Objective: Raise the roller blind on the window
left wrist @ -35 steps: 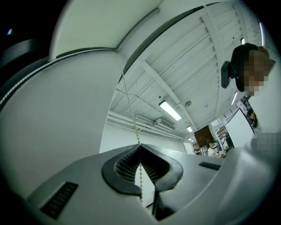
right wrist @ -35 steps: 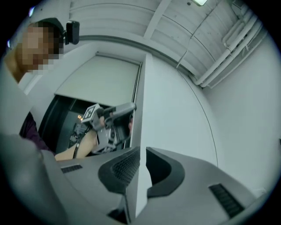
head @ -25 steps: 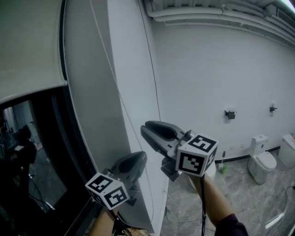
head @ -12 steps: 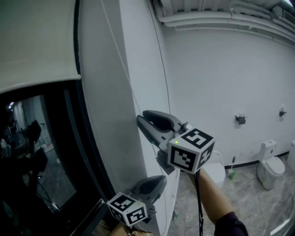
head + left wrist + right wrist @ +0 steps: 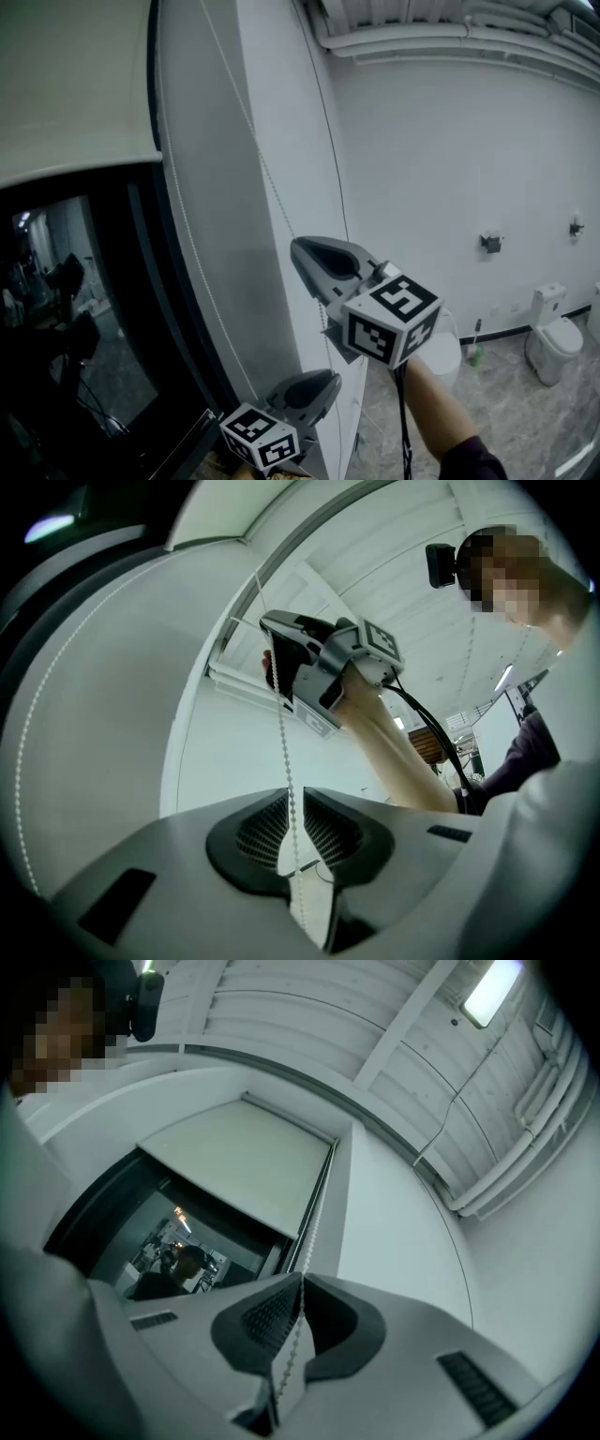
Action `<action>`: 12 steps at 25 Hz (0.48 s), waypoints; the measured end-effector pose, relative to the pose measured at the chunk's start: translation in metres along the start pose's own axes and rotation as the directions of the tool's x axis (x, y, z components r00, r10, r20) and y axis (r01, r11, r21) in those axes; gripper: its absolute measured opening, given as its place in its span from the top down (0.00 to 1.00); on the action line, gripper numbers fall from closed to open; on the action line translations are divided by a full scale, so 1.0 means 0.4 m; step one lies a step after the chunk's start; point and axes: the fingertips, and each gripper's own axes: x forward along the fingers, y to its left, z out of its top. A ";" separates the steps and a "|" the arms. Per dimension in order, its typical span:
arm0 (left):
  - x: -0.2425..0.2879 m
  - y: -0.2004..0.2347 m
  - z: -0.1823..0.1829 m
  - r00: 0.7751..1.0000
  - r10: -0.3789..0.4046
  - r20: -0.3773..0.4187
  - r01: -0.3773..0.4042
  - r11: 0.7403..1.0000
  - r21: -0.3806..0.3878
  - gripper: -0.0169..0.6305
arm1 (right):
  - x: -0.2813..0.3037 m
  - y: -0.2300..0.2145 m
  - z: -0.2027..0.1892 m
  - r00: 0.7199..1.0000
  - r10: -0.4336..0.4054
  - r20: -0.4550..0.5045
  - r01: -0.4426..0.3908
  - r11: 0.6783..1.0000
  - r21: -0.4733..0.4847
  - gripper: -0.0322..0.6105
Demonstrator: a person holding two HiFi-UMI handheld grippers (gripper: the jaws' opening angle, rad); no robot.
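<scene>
With the roller blind (image 5: pixel 66 84) covering only the top of the window (image 5: pixel 84 319) at far left, raising looks part done: the left claw (image 5: pixel 323 384) clamps the bead chain (image 5: pixel 251 141) low while the right claw (image 5: pixel 302 255) is closing on it higher.

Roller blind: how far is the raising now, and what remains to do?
Done: the roller blind has its hem up, with dark window glass bare below. In hand: the left gripper is shut on the bead chain, low; the right gripper is closing on it higher up. Left: fabric covers the window's top, so more pulls seem needed.
</scene>
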 end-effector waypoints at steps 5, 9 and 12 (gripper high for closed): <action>-0.043 0.051 0.085 0.992 0.048 0.115 -0.043 0.998 -0.044 0.95 | -0.056 0.016 -0.082 0.998 -0.002 -0.063 -0.001 0.999 -0.038 0.92; -0.077 0.097 0.189 0.977 0.069 0.203 -0.057 0.996 -0.066 0.95 | -0.119 0.022 -0.164 0.993 -0.010 -0.115 0.008 1.000 -0.022 0.92; -0.079 0.128 0.276 0.964 0.075 0.253 -0.058 0.995 -0.076 0.95 | -0.154 0.039 -0.202 0.991 -0.012 -0.136 0.012 1.000 0.003 0.92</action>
